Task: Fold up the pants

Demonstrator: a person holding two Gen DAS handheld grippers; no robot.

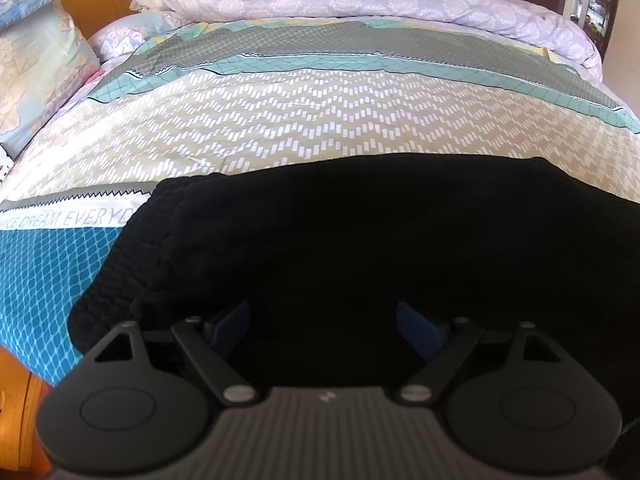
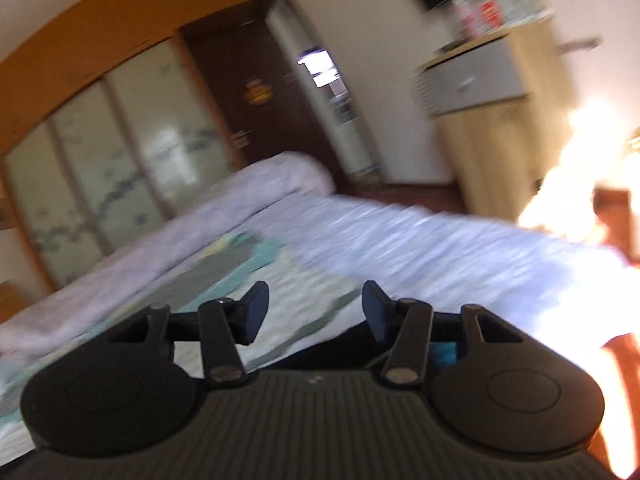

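Observation:
The black pants point(image 1: 340, 240) lie in a folded heap on the patterned bedspread point(image 1: 280, 128), near the bed's front edge. My left gripper point(image 1: 324, 320) is open just above the pants, its blue pads apart and empty. In the right wrist view my right gripper point(image 2: 316, 312) is open and empty, raised and tilted above the bed. A small dark patch of the pants point(image 2: 336, 348) shows just below its fingers. That view is blurred by motion.
A rolled lilac quilt point(image 1: 360, 4) lies along the far side of the bed. Pillows point(image 1: 36, 60) rest against the wooden headboard point(image 1: 104, 4) at the left. A wardrobe point(image 2: 112, 152), a dark door point(image 2: 256, 100) and a cabinet point(image 2: 492, 120) stand beyond the bed.

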